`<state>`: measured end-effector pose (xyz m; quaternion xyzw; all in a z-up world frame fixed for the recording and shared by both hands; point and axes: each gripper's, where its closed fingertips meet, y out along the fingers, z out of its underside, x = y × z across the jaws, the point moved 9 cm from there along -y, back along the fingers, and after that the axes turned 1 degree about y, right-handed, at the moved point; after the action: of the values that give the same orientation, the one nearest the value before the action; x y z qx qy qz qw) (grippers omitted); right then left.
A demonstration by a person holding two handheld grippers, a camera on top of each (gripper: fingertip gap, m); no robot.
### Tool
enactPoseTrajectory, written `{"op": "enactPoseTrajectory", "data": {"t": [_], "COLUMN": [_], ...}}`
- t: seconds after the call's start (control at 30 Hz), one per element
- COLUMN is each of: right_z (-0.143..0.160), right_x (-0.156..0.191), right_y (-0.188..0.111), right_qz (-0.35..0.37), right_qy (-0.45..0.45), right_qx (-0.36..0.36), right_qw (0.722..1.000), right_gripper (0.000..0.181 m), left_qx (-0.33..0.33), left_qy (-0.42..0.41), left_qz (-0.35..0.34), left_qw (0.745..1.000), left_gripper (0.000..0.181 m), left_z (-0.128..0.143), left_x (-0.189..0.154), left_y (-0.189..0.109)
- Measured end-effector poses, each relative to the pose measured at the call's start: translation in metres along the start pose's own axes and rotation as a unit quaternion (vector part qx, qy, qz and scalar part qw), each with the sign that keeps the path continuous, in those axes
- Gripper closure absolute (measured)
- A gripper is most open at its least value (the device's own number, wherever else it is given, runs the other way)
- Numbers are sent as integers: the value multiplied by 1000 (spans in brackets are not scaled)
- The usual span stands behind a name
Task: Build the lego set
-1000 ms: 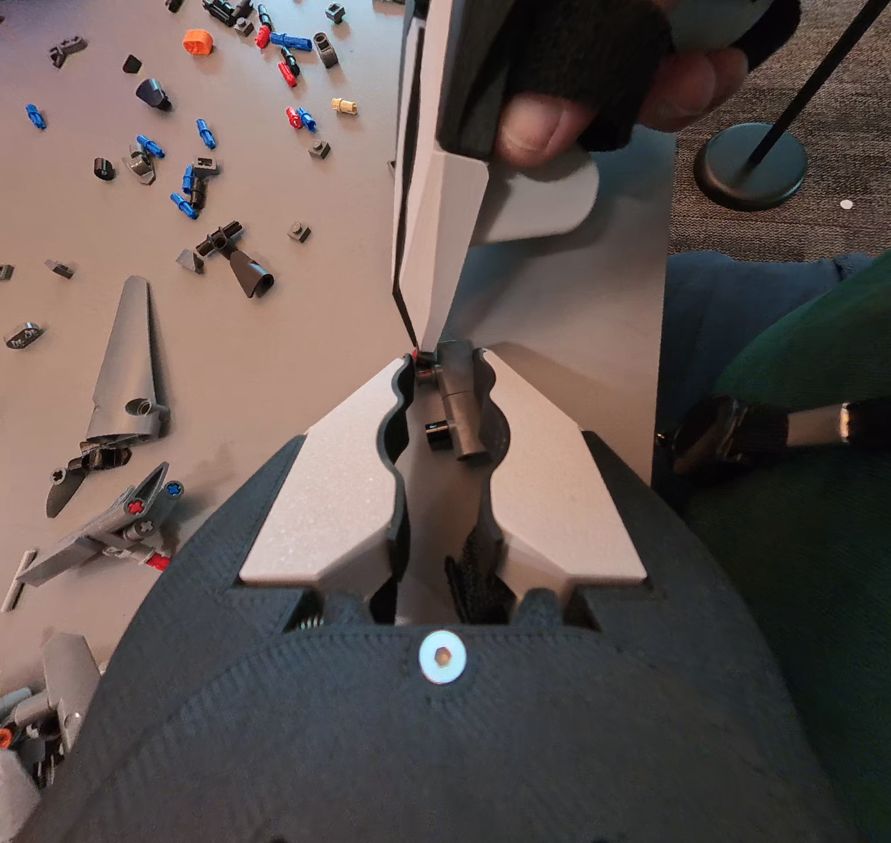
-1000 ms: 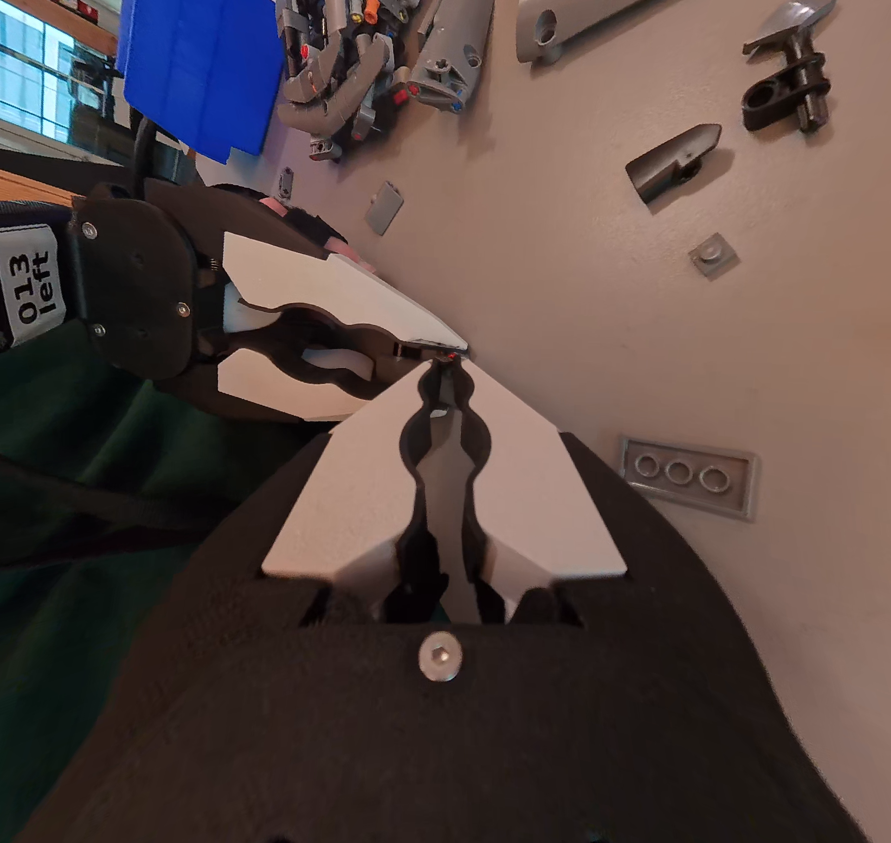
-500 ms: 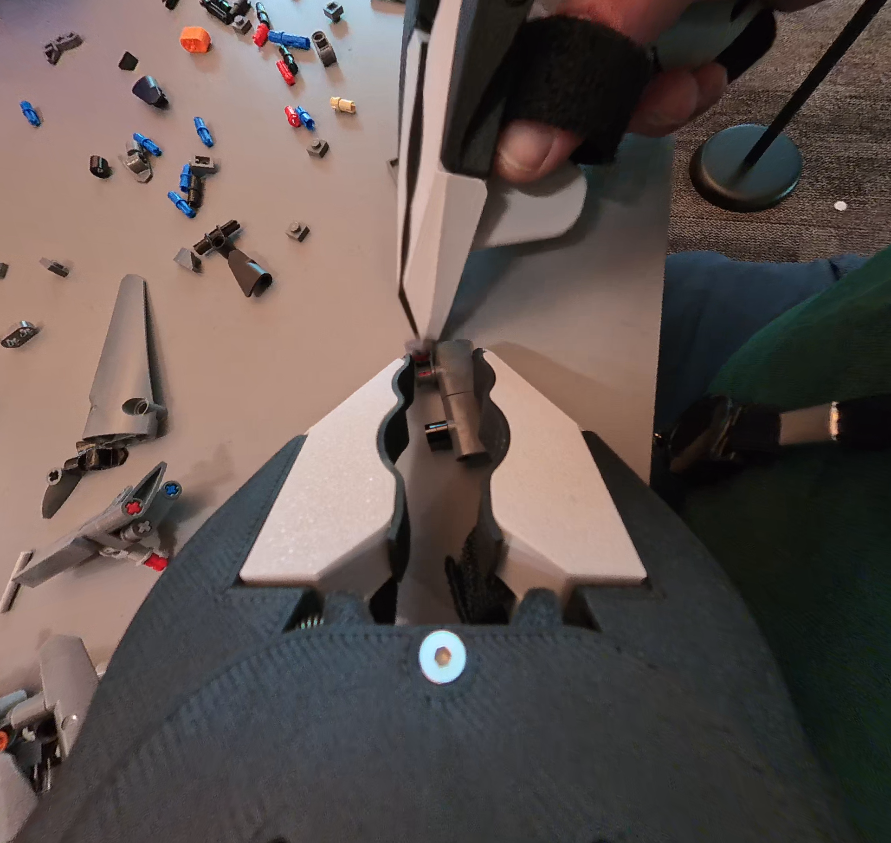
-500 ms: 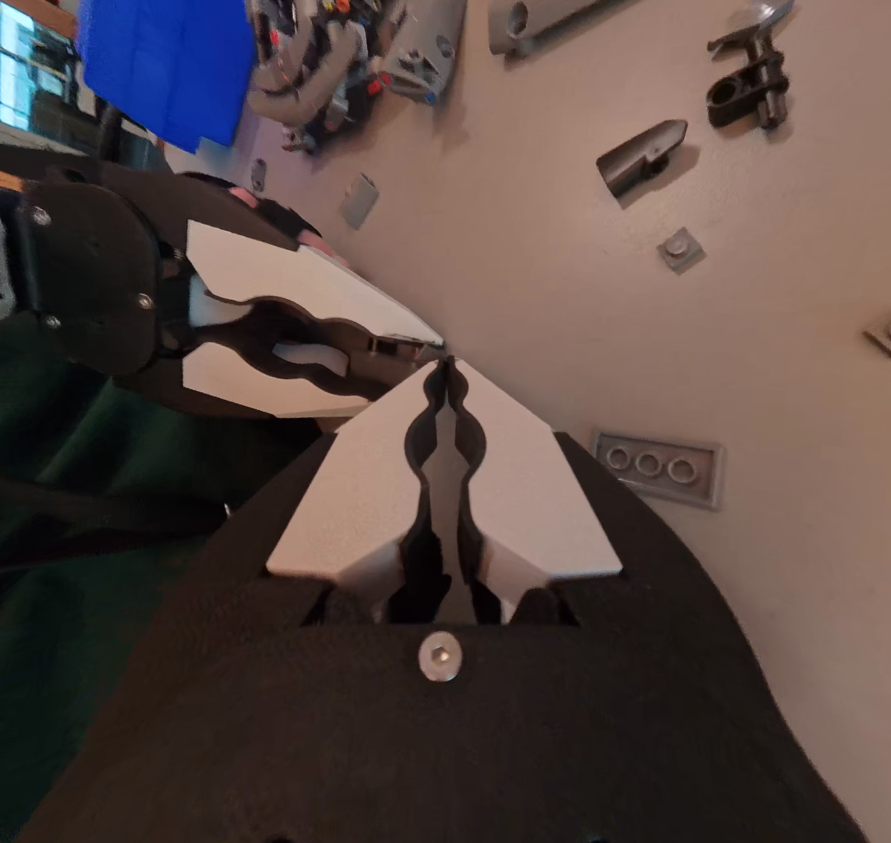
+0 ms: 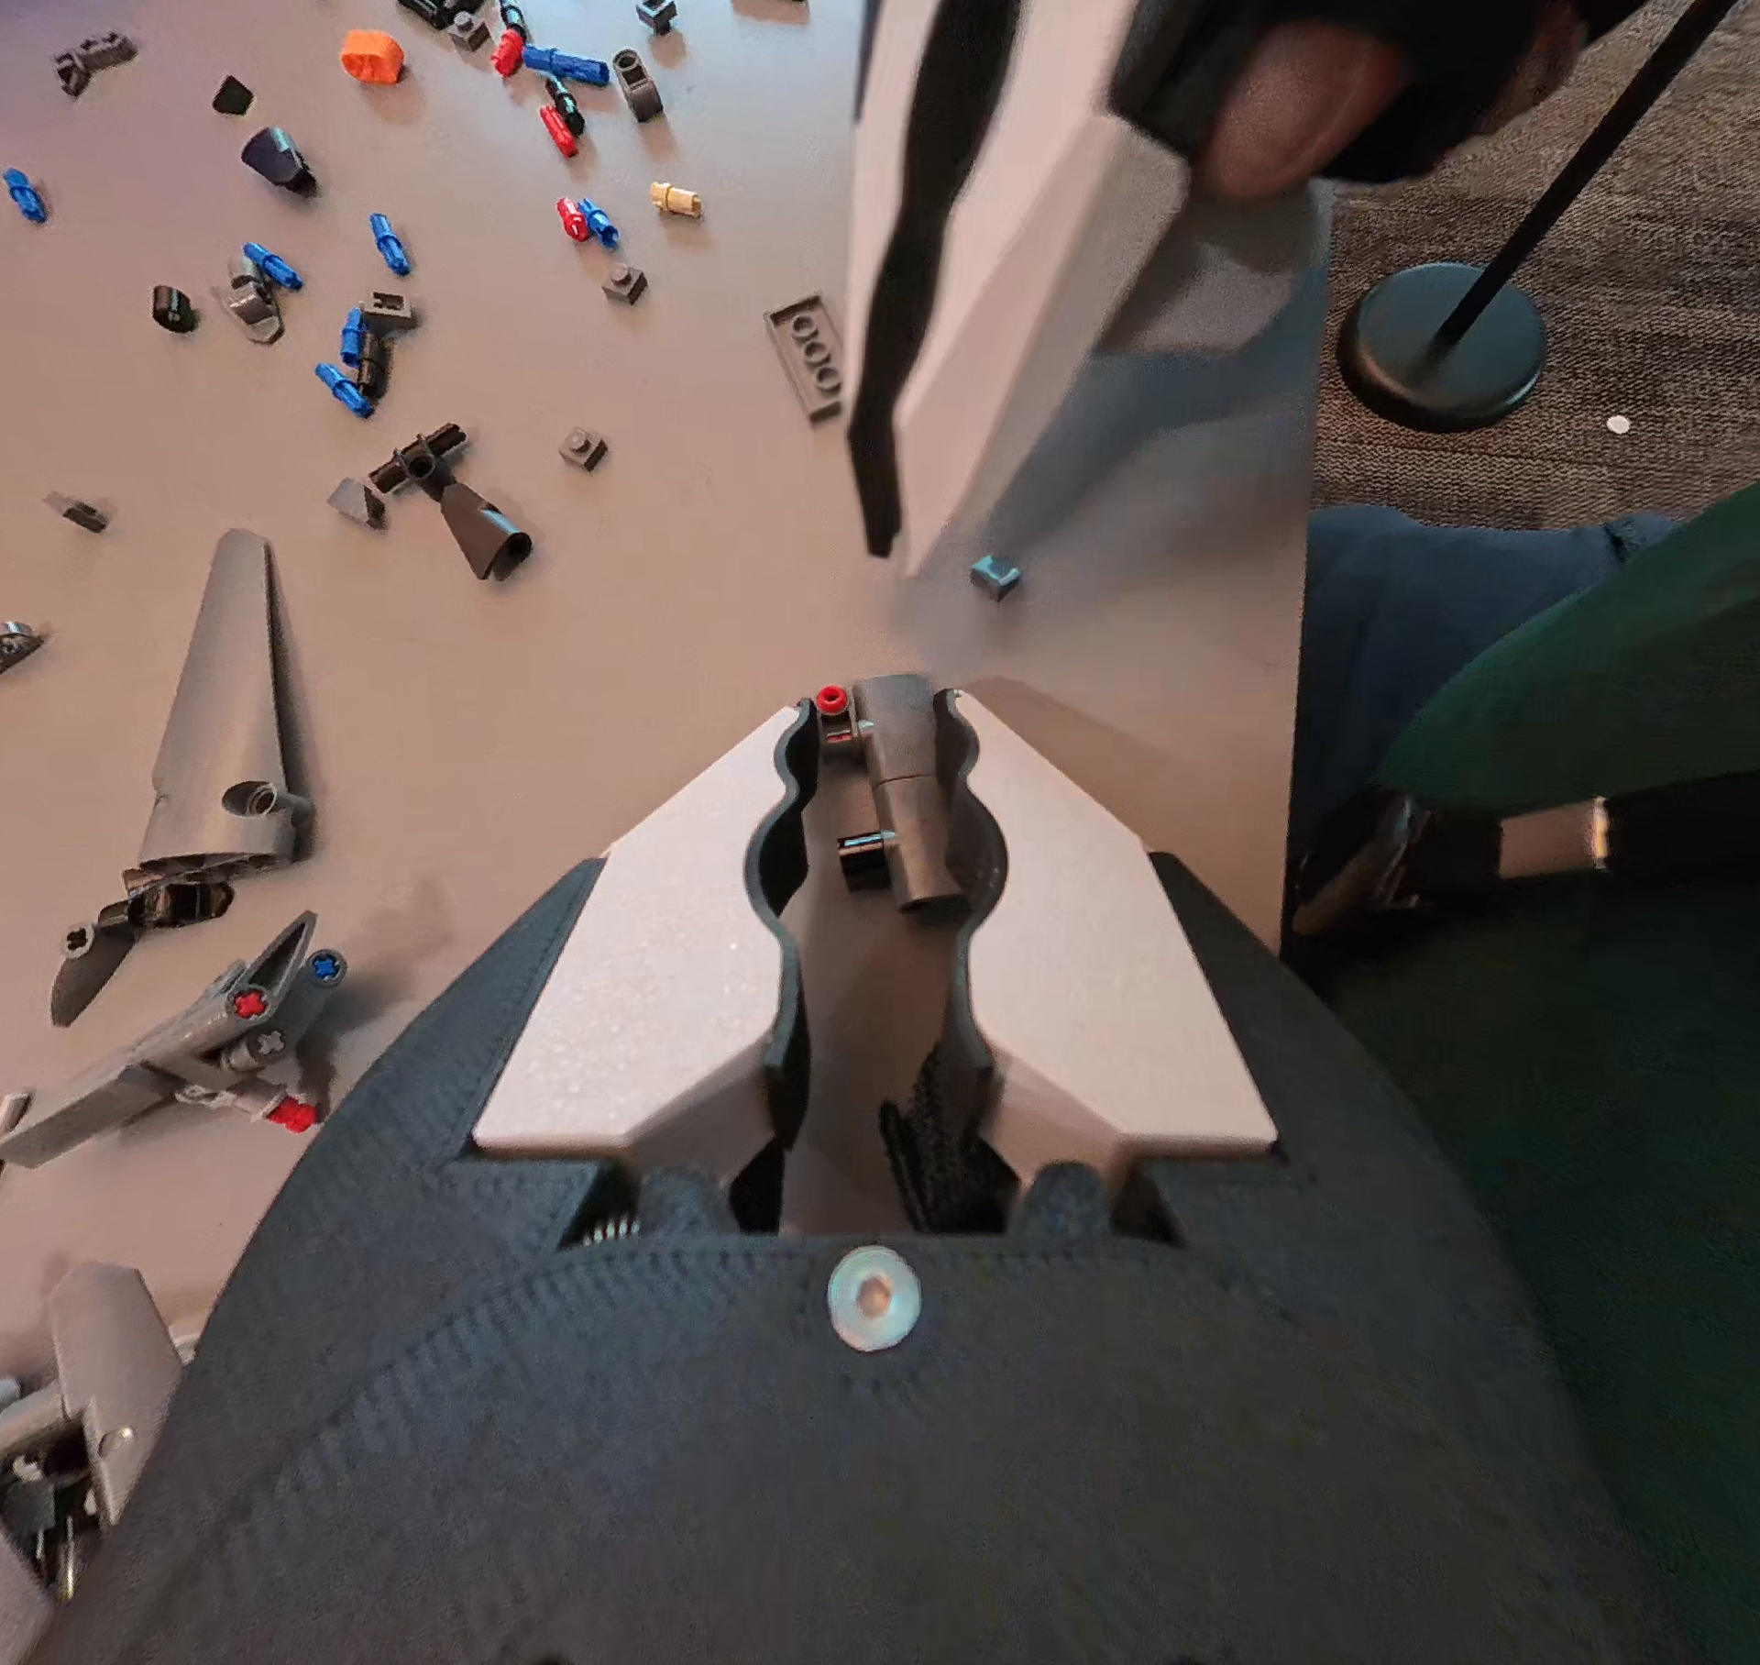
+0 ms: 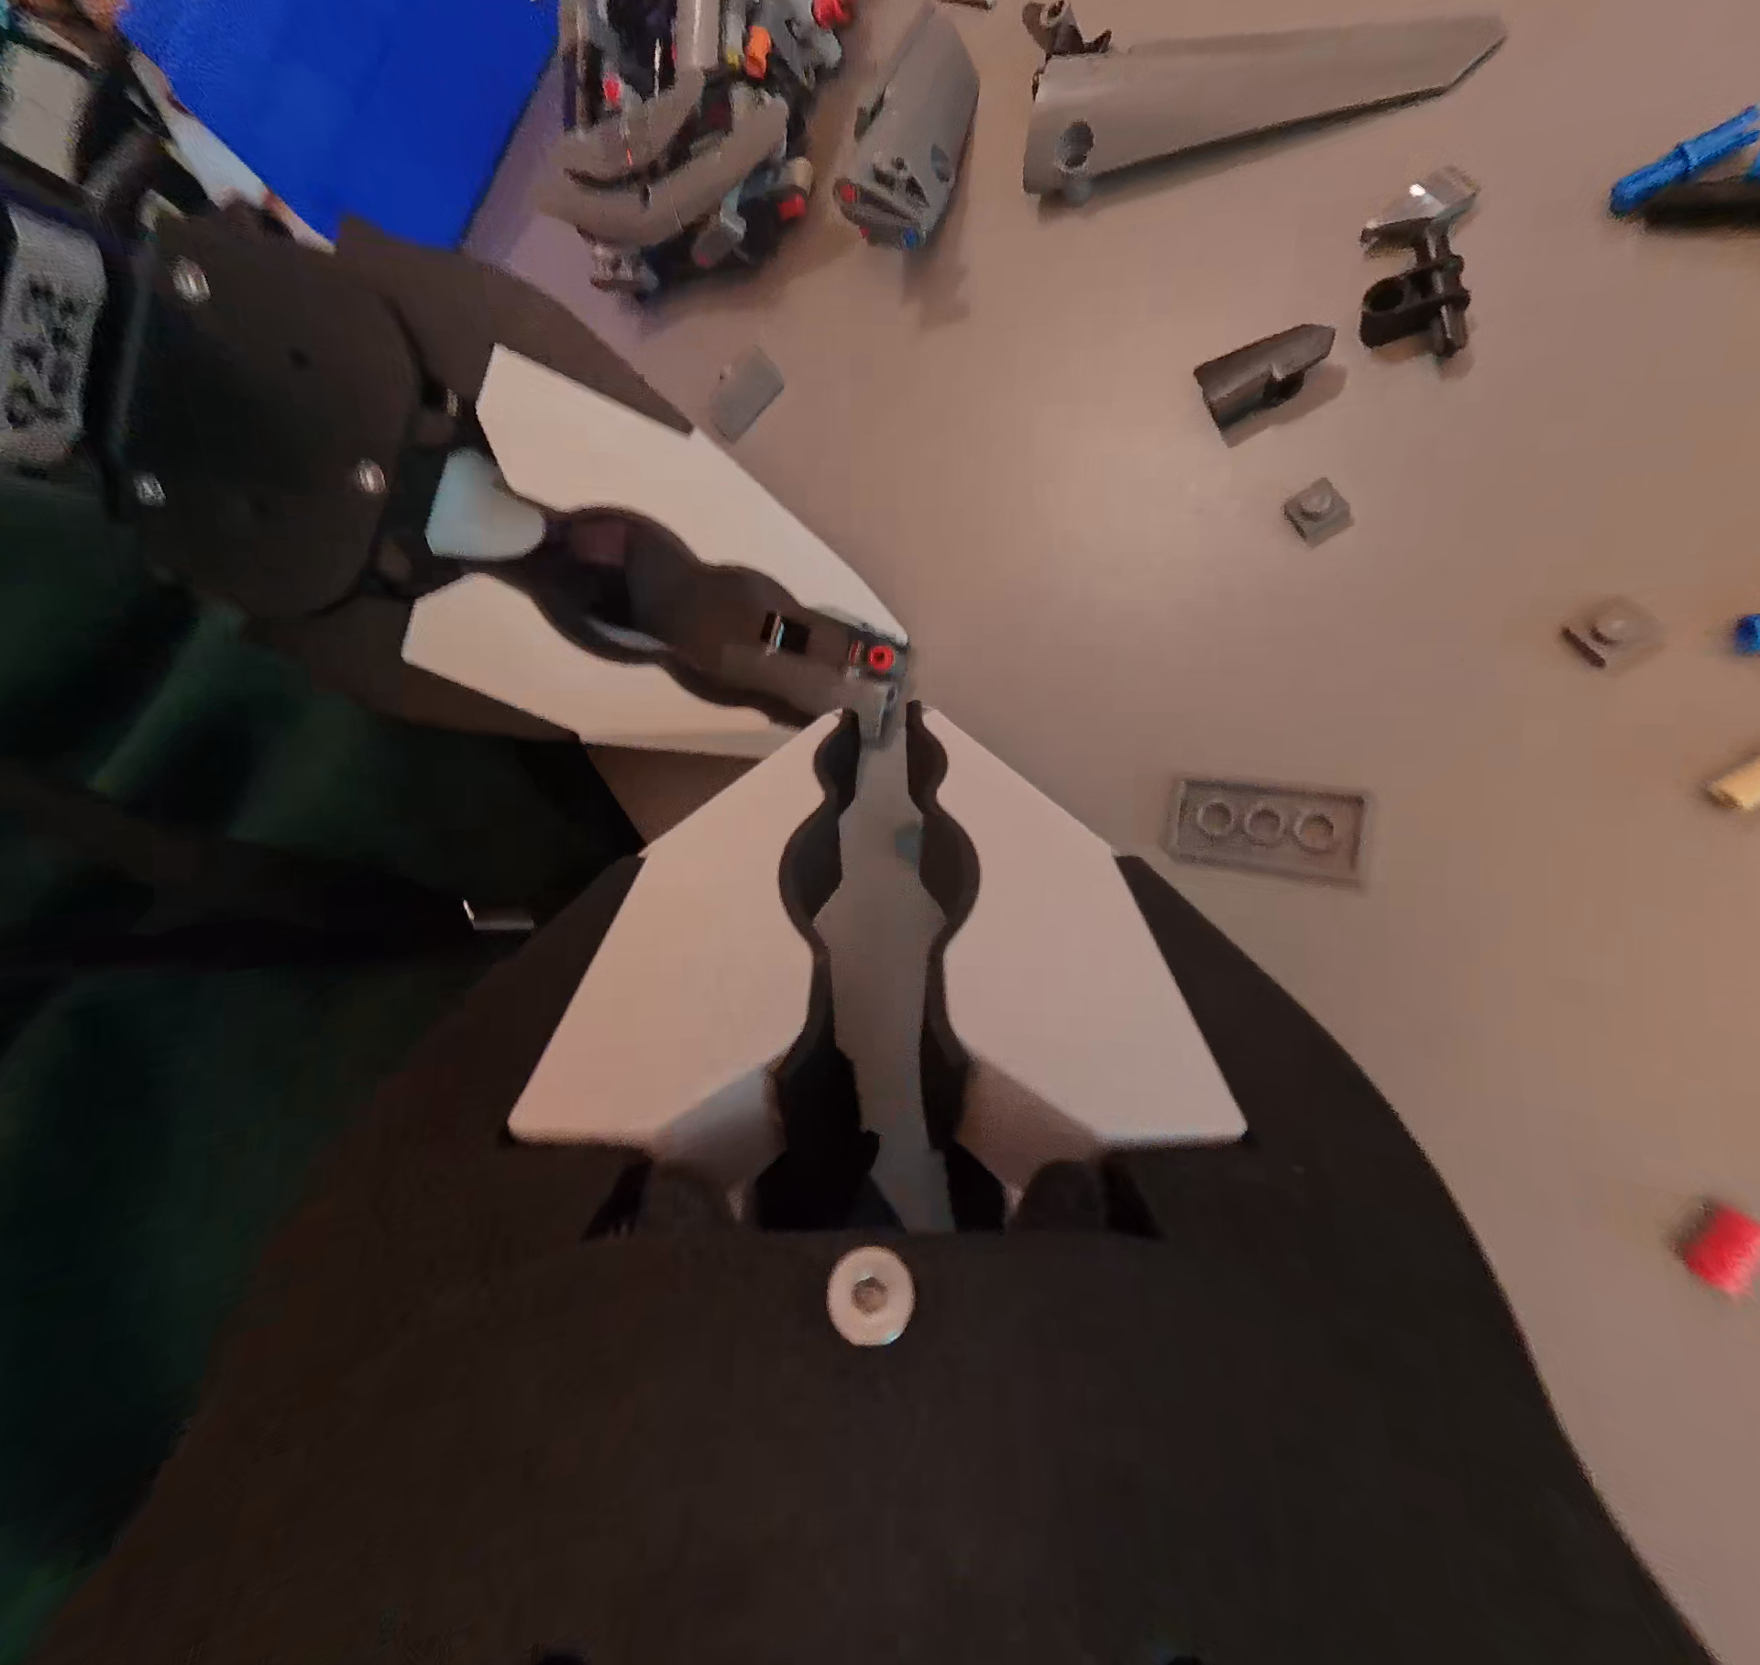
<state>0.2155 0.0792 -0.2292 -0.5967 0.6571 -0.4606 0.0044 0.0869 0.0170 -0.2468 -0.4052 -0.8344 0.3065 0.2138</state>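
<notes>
My left gripper (image 5: 874, 705) is shut on a grey Lego connector piece (image 5: 905, 762), held above the table. A red pin (image 5: 832, 697) sits in the piece's tip and a black pin (image 5: 862, 852) sticks out of its side. My right gripper (image 6: 878, 714) has its jaws a little apart and holds nothing. In the left wrist view it (image 5: 886, 524) is blurred and hangs apart from the held piece. In the right wrist view the left gripper (image 6: 895, 657) and its red pin (image 6: 881, 660) lie just beyond my right fingertips. A small grey piece (image 5: 995, 574) lies on the table between them.
A grey plate with three holes (image 6: 1265, 833) lies right of the right gripper. Grey wing panels (image 5: 224, 714), small sub-builds (image 5: 190, 1048) and scattered pins (image 5: 562, 67) lie to the left. The part-built model (image 6: 695, 95) stands by a blue box (image 6: 333, 67). The table edge (image 5: 1295, 667) is close on the right. Left and right tips are no more than a few centimetres apart. It is some 15 cm from my left tips to the part-built model (image 6: 695, 95).
The right gripper has pulled back from the held piece and its jaws have parted slightly. The red pin stays in the grey piece. The left gripper keeps its hold.
</notes>
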Motion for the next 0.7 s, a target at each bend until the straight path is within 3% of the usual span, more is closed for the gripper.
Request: {"op": "enactPoseTrajectory", "data": {"t": [0.1, 0.2, 0.5, 0.7], "right_z": [9, 16, 21, 17], "right_x": [9, 12, 11, 15], "right_y": [-4, -2, 4, 2], "right_qz": [45, 89, 112, 102], "right_qy": [-49, -92, -117, -101], "right_qx": [30, 55, 73, 51], "right_qw": [997, 990, 984, 988], "right_gripper": [165, 170, 181, 175], "left_qx": [0, 0, 0, 0], "left_qy": [0, 1, 3, 2], "left_qz": [0, -1, -3, -2], "left_qw": [1000, 1000, 1000, 1000], "left_gripper": [158, 158, 158, 159], "left_z": [0, 0, 0, 0], "left_x": [0, 0, -1, 0], "left_y": [0, 0, 0, 0]}}
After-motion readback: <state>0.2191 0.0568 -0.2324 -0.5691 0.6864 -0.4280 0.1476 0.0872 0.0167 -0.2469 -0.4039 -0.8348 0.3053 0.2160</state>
